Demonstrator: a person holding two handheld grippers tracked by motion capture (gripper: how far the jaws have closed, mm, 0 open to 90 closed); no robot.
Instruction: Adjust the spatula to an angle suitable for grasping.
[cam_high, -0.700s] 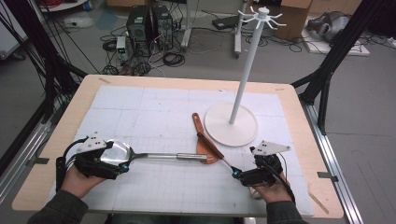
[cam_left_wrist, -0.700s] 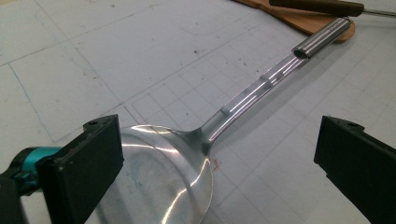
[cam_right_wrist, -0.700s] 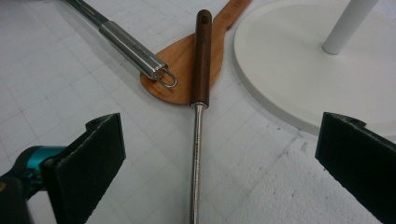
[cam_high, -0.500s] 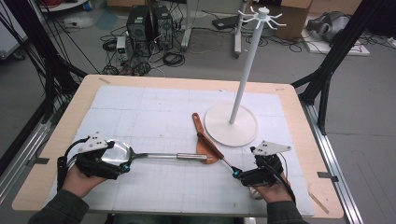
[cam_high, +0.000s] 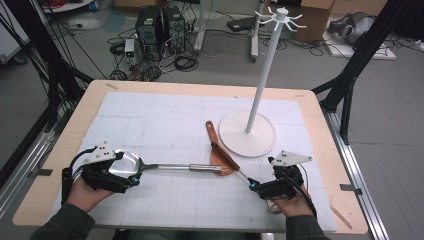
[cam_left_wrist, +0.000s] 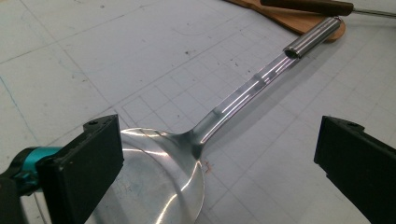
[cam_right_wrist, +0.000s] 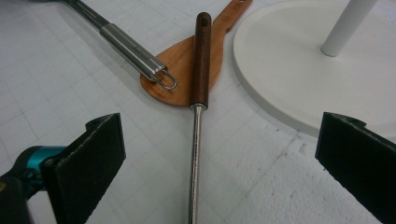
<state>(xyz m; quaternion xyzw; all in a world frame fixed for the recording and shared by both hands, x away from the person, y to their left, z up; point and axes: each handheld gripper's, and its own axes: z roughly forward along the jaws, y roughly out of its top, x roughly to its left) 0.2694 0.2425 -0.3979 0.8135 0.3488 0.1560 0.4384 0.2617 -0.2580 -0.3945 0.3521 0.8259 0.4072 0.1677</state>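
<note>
A steel ladle (cam_high: 127, 162) lies on the white mat, its handle (cam_high: 200, 168) pointing right onto a wooden spatula (cam_high: 217, 150). My left gripper (cam_high: 131, 176) stands open at the ladle's bowl (cam_left_wrist: 163, 182), one jaw on each side and neither touching it. A utensil with a dark wooden handle (cam_high: 224, 154) and a thin steel shaft (cam_right_wrist: 195, 149) lies across the spatula (cam_right_wrist: 180, 70). My right gripper (cam_high: 252, 186) is open around the near end of that shaft, which runs between the jaws without contact.
A white hook stand (cam_high: 262, 80) rises from a round base (cam_high: 247, 134) just right of the spatula, close to the right gripper (cam_right_wrist: 219, 154). The wooden table rim (cam_high: 65, 130) frames the mat. Cables and equipment lie on the floor beyond.
</note>
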